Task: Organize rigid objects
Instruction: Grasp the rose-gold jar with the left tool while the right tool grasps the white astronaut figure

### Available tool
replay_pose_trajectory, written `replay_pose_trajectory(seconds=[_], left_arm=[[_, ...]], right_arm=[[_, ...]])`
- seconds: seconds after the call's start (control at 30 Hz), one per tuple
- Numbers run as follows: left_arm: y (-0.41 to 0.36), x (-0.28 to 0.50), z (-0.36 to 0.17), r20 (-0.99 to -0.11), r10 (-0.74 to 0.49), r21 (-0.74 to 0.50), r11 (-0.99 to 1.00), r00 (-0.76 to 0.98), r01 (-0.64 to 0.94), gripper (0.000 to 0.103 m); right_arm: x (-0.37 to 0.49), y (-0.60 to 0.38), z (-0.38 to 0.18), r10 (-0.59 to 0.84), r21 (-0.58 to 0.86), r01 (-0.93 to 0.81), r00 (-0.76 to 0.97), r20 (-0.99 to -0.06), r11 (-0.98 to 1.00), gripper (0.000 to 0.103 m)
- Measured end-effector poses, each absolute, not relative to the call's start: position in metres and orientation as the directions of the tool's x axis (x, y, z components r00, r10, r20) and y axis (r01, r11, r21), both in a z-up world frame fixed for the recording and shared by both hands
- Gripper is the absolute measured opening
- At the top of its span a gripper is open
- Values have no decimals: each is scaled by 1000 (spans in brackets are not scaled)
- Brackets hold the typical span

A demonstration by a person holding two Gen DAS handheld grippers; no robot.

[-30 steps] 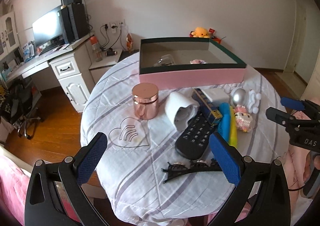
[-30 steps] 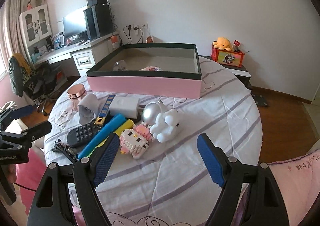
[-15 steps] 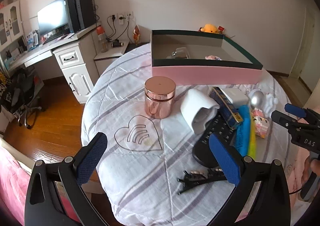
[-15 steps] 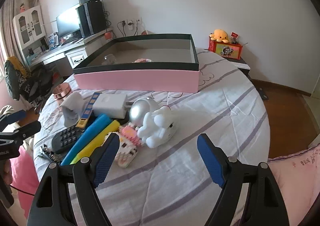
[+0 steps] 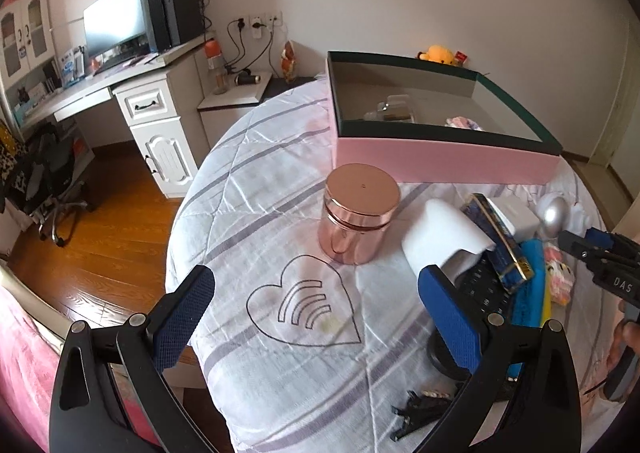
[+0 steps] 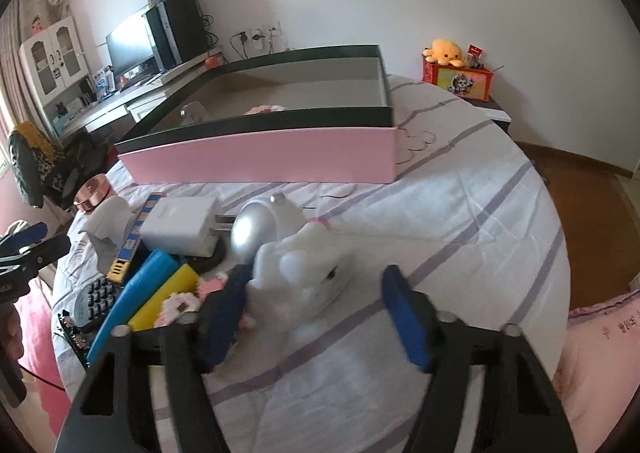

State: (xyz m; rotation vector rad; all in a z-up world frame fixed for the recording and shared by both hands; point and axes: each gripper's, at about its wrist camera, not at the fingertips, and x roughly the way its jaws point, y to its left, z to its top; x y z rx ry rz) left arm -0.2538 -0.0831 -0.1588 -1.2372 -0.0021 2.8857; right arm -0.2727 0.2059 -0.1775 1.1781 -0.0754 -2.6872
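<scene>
A pink box with a dark rim (image 5: pixel 440 159) (image 6: pixel 264 157) stands at the back of the round table and holds a clear item and a pink item. A rose-gold jar (image 5: pixel 358 221) stands before it, beyond my open left gripper (image 5: pixel 316 317), which hovers over a clear heart-shaped plate (image 5: pixel 304 303). My open right gripper (image 6: pixel 316 309) straddles a white figurine (image 6: pixel 304 273) with a silver ball (image 6: pixel 250 231). Its left finger is close to the figurine.
A pile lies mid-table: white cup (image 5: pixel 444 235), white charger (image 6: pixel 180 221), black remote (image 5: pixel 476 293), blue and yellow tubes (image 6: pixel 148 293), pink block toy (image 6: pixel 180 303), black hair clip (image 5: pixel 424 409). A desk (image 5: pixel 120 93) and chair stand left of the table.
Both grippers have moved forward and lower. The left has closed in on the heart plate and jar; the right has come down around the white figurine.
</scene>
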Motion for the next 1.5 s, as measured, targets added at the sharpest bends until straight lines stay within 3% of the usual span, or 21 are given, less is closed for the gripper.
replay_pose_trajectory(seconds=[0.03,0.23,0.33,0.5,0.6,0.87,0.97,1.03,1.1,1.17,1.5], left_arm=[[-84,-255,-160,-726,3,-4,-1000,-688,0,103],[-86,-264,-166,-731,9,-15,-1000,-682,3,103],[-85,-270,-168,-735,15,-18,-1000,-678,-2,103],[-86,-279,-171,-739,19,-24,-1000,-673,-2,103],[-86,-285,-173,-740,24,-30,-1000,-672,-4,103],[-89,-305,-178,-726,37,-68,-998,-687,18,101],[-86,-310,-181,-727,52,-69,-998,-685,-3,96],[-87,-312,-181,-715,83,-106,-994,-694,-10,87],[-86,-315,-183,-718,108,-128,-992,-688,-22,60],[-82,-319,-188,-735,117,-120,-992,-668,-42,49],[-77,-299,-171,-722,116,-95,-993,-683,-68,47]], right_arm=[[-272,208,-177,-188,109,160,-661,-727,-981,56],[-277,209,-178,-194,108,169,-660,-726,-980,56],[-285,202,-179,-214,110,197,-654,-726,-974,66],[-298,197,-179,-216,102,208,-651,-728,-973,70],[-306,193,-179,-204,88,208,-641,-740,-974,77],[-314,196,-183,-242,128,221,-629,-739,-967,73],[-313,196,-184,-244,130,222,-629,-738,-966,73],[-314,196,-184,-243,129,222,-627,-740,-966,73],[-314,196,-184,-244,130,223,-627,-740,-966,73],[-315,196,-184,-246,133,223,-628,-739,-966,73],[-312,196,-179,-247,128,226,-644,-724,-966,73]])
